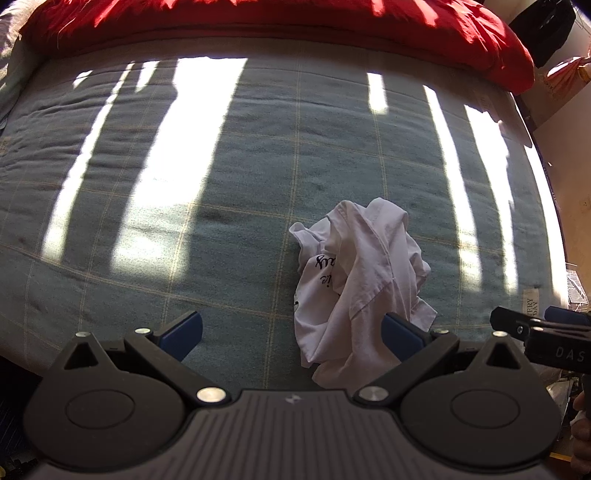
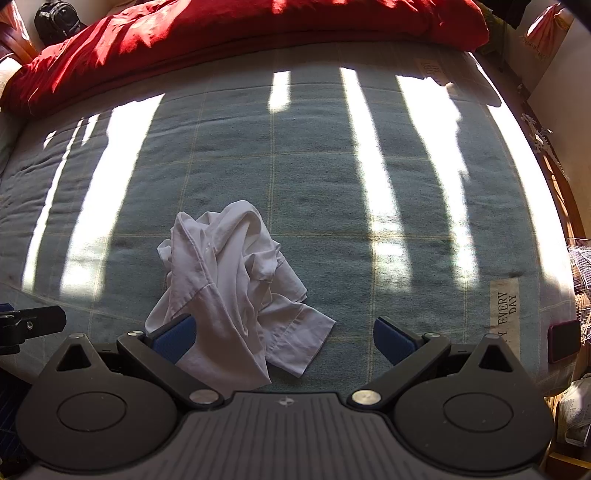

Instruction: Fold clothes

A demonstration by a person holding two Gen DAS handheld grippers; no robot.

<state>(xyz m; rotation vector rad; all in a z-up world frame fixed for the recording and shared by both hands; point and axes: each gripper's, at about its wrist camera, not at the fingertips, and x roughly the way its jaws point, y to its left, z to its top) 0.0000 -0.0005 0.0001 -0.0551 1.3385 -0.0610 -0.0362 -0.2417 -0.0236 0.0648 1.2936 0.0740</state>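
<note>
Sunlight falls in bright bars across a bed (image 1: 258,177) covered by a grey-green checked blanket, with a red duvet (image 1: 280,22) bunched along its far edge. From the left wrist view, a crumpled white shirt (image 1: 354,280) with dark handwritten-style print lies on the blanket, low and right of centre. The left hand-held gripper (image 1: 291,334) hangs above the bed with its blue-padded jaws spread wide and nothing between the pads; its right finger overlaps the shirt's lower edge in the picture, though contact cannot be told. At the right edge the other gripper's black body pokes in, and part of a person's hand (image 1: 581,435) shows below it.

From the right wrist view, the same white shirt (image 2: 229,280) sits left of centre, one sleeve spread flat towards the middle. The right hand-held gripper (image 2: 284,338) is also wide open and empty, its left finger in front of the shirt's near edge. A fabric label (image 2: 506,314) reading "EVERY DAY" lies on the blanket to the right, beside a dark phone (image 2: 563,339) at the bed's edge. A black bag (image 2: 59,18) stands beyond the duvet at top left.
</note>
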